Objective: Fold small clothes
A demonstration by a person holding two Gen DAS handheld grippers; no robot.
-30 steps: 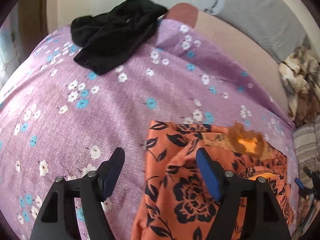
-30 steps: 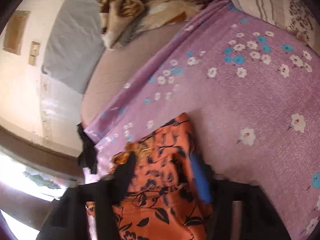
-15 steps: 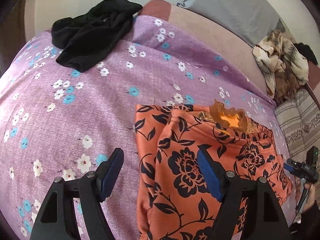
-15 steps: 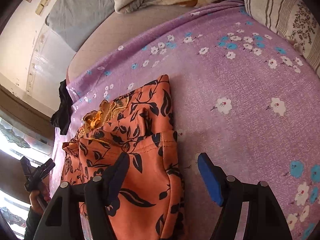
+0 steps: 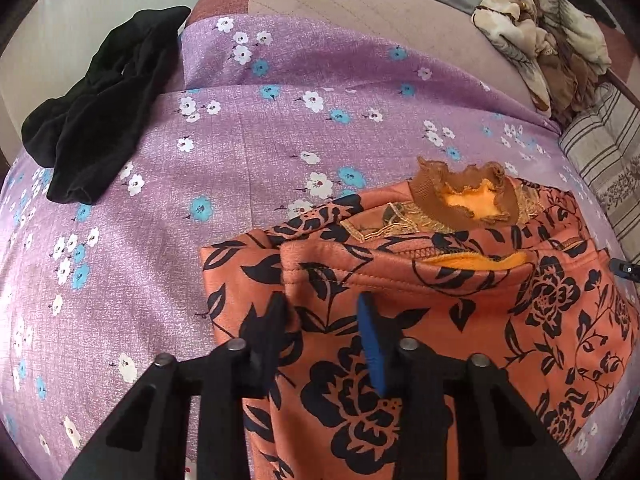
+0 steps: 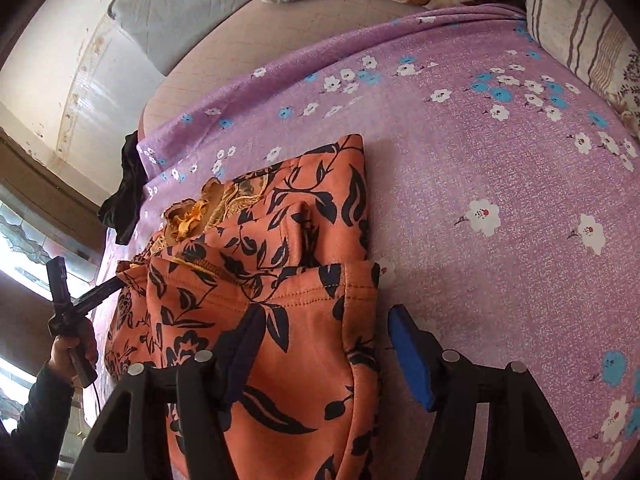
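An orange garment with black flowers [image 5: 440, 304] lies folded on the purple flowered bedsheet [image 5: 240, 160]; its brown collar [image 5: 464, 196] points away. My left gripper [image 5: 320, 320] is open, its jaws partly narrowed, and stands over the garment's left folded edge. In the right wrist view the garment [image 6: 272, 280] lies lower left. My right gripper [image 6: 324, 340] is open over the garment's right edge, one finger on the cloth and the blue pad [image 6: 408, 356] over the sheet. The left gripper [image 6: 64, 312] and hand show at far left.
A black garment [image 5: 104, 96] lies at the sheet's far left corner. A crumpled beige blanket [image 5: 544, 28] and a striped pillow [image 5: 604, 168] lie at the right. A grey pillow [image 6: 180, 12] leans on the wall. A window [image 6: 24, 248] is at the left.
My left gripper moved right over the garment and its jaws narrowed. My right gripper moved slightly closer over the garment's right edge. The garment lies flatter and folded.
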